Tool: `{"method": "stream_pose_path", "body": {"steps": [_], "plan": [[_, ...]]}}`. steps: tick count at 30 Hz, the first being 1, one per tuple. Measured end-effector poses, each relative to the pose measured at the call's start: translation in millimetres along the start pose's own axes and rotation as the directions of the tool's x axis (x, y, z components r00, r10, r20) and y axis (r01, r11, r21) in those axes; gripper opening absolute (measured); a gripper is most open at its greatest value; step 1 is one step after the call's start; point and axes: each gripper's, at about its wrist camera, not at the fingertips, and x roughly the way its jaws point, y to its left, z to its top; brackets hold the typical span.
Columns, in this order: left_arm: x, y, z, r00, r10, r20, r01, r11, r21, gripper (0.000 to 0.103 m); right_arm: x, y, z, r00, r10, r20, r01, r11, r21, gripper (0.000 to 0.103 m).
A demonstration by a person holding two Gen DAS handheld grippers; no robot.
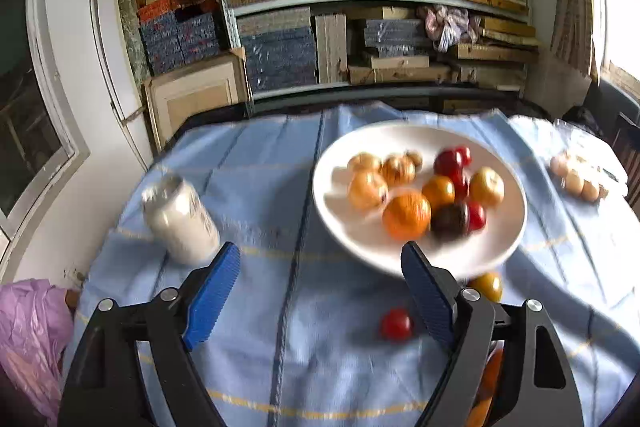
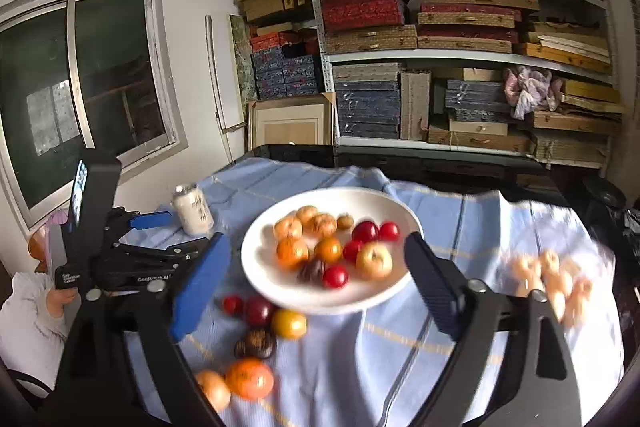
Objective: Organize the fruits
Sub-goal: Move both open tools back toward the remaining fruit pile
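Fruit sits heaped on the white plate in the middle of the blue cloth: oranges, red and dark plums, a yellow apple. More lies loose on the cloth off the plate's near-left rim: a red plum, a dark plum, a yellow fruit, a brown fruit, an orange and a pale orange one.

Both grippers stand open with nothing between the blue pads. Seen from the right gripper, the plate fills the gap between the fingers and the loose fruit lies below and left of it. Seen from the left gripper, the plate lies beyond the right finger, while one red plum rests on the cloth just inside that finger and a yellow fruit just past it.

Bare cloth stretches left of the plate to a white jar near the table's left edge. A clear pack of pale round things lies at the right edge.

Only the right view shows the whole loose cluster, plus the left gripper's body and the hand holding it. Both views are blurred
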Motion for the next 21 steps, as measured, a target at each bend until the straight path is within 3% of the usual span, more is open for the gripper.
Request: {"method": "stream_pose_path", "body": {"steps": [4, 7, 13, 21], "plan": [[18, 0, -21, 0.998, -0.024, -0.051, 0.022, 0.999, -0.033, 0.083, 5, -11, -40, 1.0, -0.017, -0.016, 0.018, 0.997, 0.076, 0.089], [26, -1, -29, 0.998, -0.021, -0.059, 0.019, 0.999, -0.035, 0.083, 21, -25, -54, 0.996, -0.019, -0.091, 0.031, 0.991, 0.132, 0.089], [34, -6, -37, 0.998, -0.032, -0.059, 0.031, 0.999, -0.014, 0.083, 34, -45, -63, 0.99, 0.017, -0.141, 0.016, 0.972, 0.236, 0.09], [44, -12, -43, 0.995, -0.055, -0.087, 0.056, 0.998, 0.012, 0.083, 44, -47, -65, 0.983, 0.019, -0.181, 0.026, 0.97, 0.243, 0.093]]}}
